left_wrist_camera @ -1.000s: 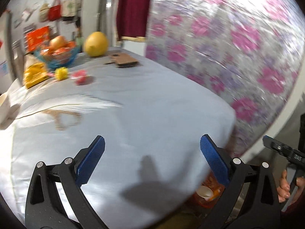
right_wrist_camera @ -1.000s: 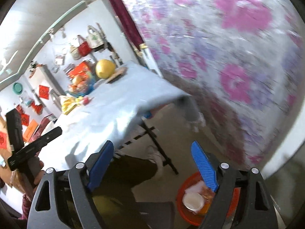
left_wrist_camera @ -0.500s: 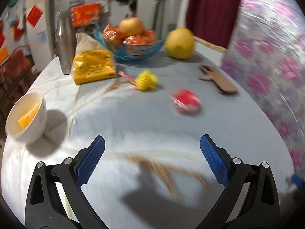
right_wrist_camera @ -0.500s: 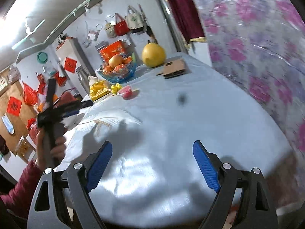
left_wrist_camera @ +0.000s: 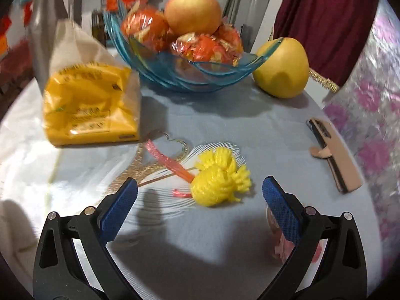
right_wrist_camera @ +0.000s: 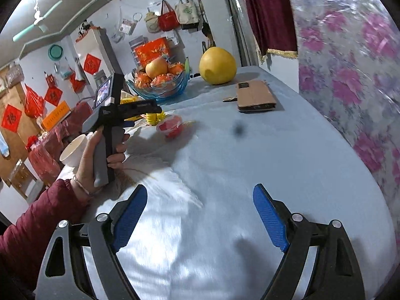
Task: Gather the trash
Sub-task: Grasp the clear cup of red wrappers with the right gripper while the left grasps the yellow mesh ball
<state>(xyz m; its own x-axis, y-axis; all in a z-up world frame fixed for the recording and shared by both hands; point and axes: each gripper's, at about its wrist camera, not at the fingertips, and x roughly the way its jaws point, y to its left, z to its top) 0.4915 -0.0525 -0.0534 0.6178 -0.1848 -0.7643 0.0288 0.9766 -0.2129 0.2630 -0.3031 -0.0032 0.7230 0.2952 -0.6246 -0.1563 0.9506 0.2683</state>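
Note:
A crumpled yellow net wrapper (left_wrist_camera: 218,178) with a pink strip (left_wrist_camera: 170,161) lies on the light blue tablecloth, just ahead of my left gripper (left_wrist_camera: 200,203), which is open and empty. It also shows in the right wrist view (right_wrist_camera: 153,117), partly behind the left gripper's body (right_wrist_camera: 120,112). A red-and-clear plastic cup (right_wrist_camera: 171,125) lies beside it; in the left wrist view it (left_wrist_camera: 287,247) sits mostly behind my right finger. My right gripper (right_wrist_camera: 198,216) is open and empty over the table's near part.
A blue glass fruit bowl (left_wrist_camera: 185,72), a yellow pomelo (left_wrist_camera: 282,68), a yellow snack bag (left_wrist_camera: 87,105) and a phone in a brown case (left_wrist_camera: 332,155) stand on the table. A white bowl (right_wrist_camera: 73,153) is at the left edge. A flowered curtain (right_wrist_camera: 350,62) hangs on the right.
My left gripper has swung from the table's right edge to the far side and closed in on the yellow wrapper. My right gripper has come up from the floor bin to the table.

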